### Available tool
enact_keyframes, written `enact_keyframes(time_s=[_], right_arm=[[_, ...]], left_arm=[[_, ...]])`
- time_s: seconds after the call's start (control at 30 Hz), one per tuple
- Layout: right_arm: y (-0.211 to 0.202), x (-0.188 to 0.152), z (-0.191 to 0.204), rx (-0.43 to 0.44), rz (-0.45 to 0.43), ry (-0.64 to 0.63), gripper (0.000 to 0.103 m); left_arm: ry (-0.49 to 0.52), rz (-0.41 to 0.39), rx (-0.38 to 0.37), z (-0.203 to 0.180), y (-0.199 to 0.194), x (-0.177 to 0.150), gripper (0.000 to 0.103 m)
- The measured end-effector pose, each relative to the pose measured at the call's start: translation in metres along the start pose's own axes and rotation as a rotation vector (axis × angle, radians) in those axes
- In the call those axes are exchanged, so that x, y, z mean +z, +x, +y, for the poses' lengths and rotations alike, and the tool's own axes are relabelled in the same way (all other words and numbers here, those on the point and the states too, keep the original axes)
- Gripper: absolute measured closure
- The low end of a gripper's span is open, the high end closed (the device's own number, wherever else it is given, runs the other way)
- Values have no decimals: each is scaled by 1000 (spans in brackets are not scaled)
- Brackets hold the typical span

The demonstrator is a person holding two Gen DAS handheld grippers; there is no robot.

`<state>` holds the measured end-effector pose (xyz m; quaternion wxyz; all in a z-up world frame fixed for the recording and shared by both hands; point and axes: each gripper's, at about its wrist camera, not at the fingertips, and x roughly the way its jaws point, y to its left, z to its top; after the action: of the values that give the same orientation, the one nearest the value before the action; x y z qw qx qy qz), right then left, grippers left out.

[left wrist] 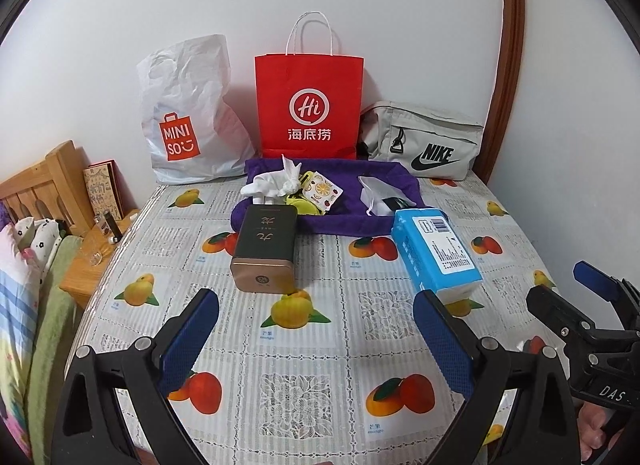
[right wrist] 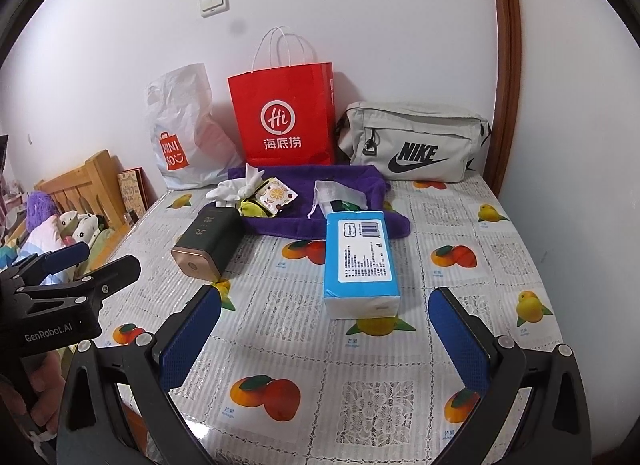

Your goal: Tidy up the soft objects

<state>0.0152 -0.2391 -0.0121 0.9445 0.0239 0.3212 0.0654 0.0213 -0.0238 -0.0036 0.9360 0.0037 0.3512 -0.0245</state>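
Note:
A purple cloth [left wrist: 344,221] [right wrist: 320,221] lies at the back of the table with a white knotted bag [left wrist: 276,185] [right wrist: 234,189], yellow items and a fruit-print packet [left wrist: 322,191] [right wrist: 276,195] on it. A blue tissue pack [left wrist: 436,249] [right wrist: 360,265] and a dark green tin [left wrist: 266,247] [right wrist: 210,239] lie in front of it. My left gripper [left wrist: 316,329] is open and empty, short of the tin. My right gripper [right wrist: 324,331] is open and empty, just short of the tissue pack; it also shows at the left wrist view's right edge [left wrist: 568,285].
A white Miniso bag [left wrist: 188,117] [right wrist: 182,133], a red paper bag [left wrist: 310,105] [right wrist: 284,117] and a grey Nike pouch [left wrist: 424,141] [right wrist: 412,141] stand against the wall. The table [left wrist: 320,345] has a fruit-print cover. A bed and wooden headboard [left wrist: 48,185] lie left.

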Motion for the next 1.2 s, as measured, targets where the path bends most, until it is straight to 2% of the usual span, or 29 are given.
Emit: enact_keyframes(time_s=[1.2], right_arm=[[-7, -1, 3, -2, -7, -3, 1]], left_arm=[[-1, 1, -3, -1, -2, -5, 5]])
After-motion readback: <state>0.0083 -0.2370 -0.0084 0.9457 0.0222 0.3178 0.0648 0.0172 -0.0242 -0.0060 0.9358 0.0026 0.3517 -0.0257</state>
